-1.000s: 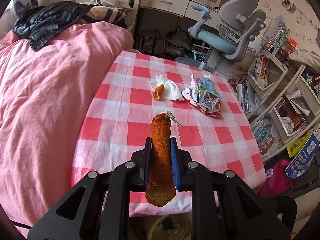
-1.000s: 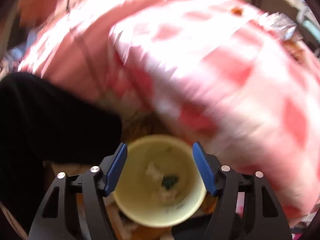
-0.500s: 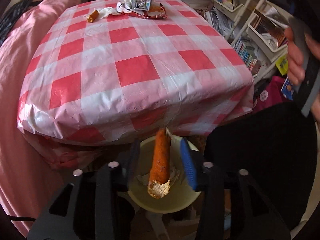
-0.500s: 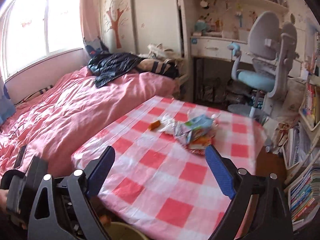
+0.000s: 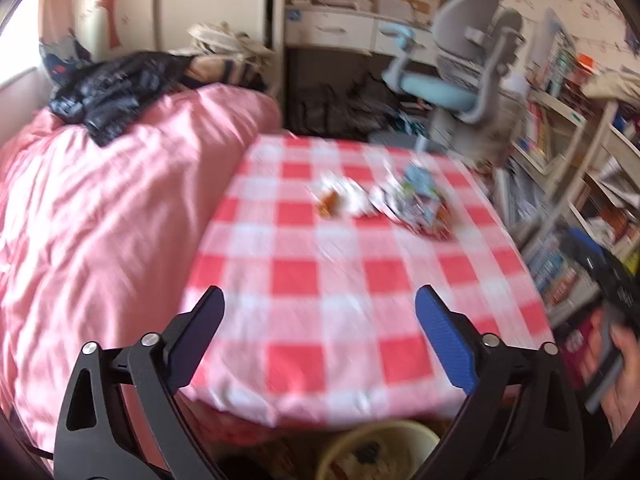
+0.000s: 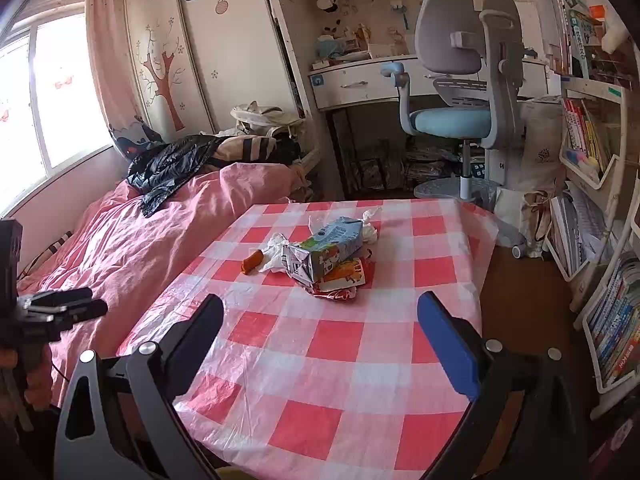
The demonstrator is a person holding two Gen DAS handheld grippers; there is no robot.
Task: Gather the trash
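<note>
Orange peel gone from left tool (image 5: 318, 320), now spread empty above the bin (image 5: 378, 454) at lower frame; right tool (image 6: 320, 328) likewise released; carton (image 6: 326, 254) and wrappers remain on tabletop (image 6: 340, 360).

No text can be read anywhere. The carton (image 6: 328, 250) on the bench (image 6: 344, 344) carries printing and coloured pictures, too small to make out. The wrapper (image 6: 346, 278) under it and the book spines (image 6: 618, 328) on the shelf show marks, but none legible.
</note>
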